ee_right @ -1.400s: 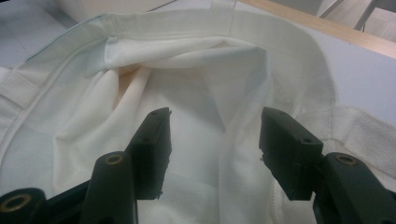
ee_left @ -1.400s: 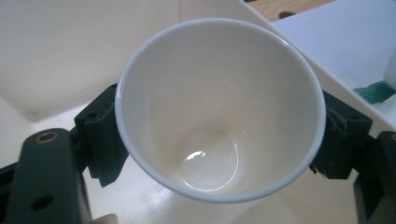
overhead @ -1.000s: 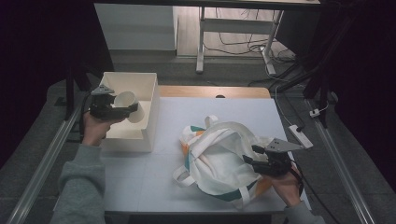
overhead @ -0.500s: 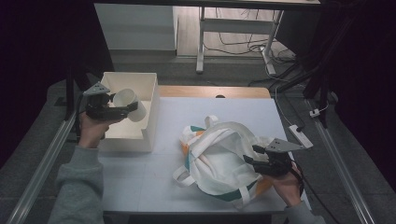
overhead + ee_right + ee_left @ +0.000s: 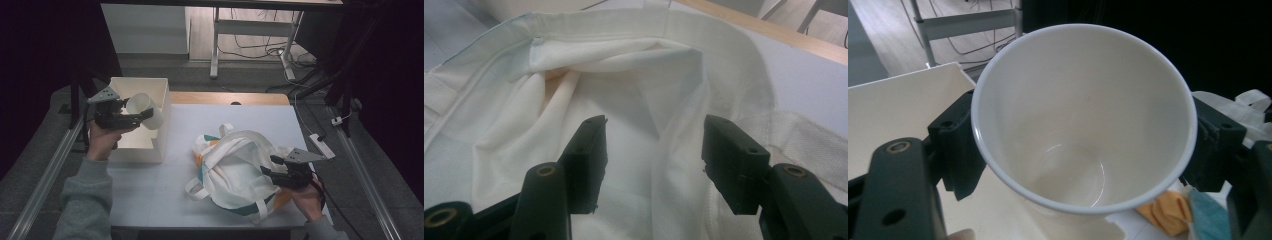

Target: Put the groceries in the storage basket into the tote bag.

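At the left of the high view the left gripper (image 5: 131,116) has its fingers clamped on a white cup (image 5: 145,110), one finger on each side of the wall just below the rim, and holds it tipped on its side above the open white box (image 5: 162,134). The cup looks empty in the left gripper view (image 5: 1083,125). At the lower right, the right gripper (image 5: 272,172) rests on the cloth bag (image 5: 235,165) lying on the bench (image 5: 150,200), its fingers spread apart over the bag's hem (image 5: 649,30), gripping nothing. The step in hand appears to be carrying the cup from the box toward the bag. Next, the right gripper probably needs to pinch the hem and lift the mouth open so the cup can go in.
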Available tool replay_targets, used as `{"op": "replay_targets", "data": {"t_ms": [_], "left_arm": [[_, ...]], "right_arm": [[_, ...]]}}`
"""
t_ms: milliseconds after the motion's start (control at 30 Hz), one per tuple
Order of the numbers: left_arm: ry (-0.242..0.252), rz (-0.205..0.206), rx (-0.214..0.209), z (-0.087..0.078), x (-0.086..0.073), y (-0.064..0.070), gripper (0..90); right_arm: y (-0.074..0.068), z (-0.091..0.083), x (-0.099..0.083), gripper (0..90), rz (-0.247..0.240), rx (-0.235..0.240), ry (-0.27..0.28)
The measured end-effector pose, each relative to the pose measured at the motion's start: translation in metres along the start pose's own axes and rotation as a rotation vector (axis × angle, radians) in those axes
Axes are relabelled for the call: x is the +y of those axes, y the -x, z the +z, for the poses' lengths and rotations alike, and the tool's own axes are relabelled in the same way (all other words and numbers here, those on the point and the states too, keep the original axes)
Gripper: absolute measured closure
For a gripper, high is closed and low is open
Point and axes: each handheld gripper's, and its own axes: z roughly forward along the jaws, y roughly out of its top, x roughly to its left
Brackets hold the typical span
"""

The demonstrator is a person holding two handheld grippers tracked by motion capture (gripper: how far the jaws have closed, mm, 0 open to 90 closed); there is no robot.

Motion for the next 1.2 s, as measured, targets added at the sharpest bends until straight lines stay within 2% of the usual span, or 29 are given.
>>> {"op": "replay_targets", "data": {"t_ms": [367, 967, 1200], "left_arm": [[0.005, 0.019, -0.097, 0.010, 0.005, 0.021, 19.8], [-0.023, 0.078, -0.183, 0.026, 0.007, 0.051, 19.8], [-0.031, 0.090, -0.231, 0.033, 0.007, 0.064, 19.8]], "right_arm": [[0.000, 0.000, 0.000, 43.9, 0.003, 0.000, 0.004], [-0.001, 0.000, 0.000, 43.8, 0.001, 0.002, 0.001], [-0.001, 0.000, 0.000, 43.6, -0.001, 0.002, 0.003]]}}
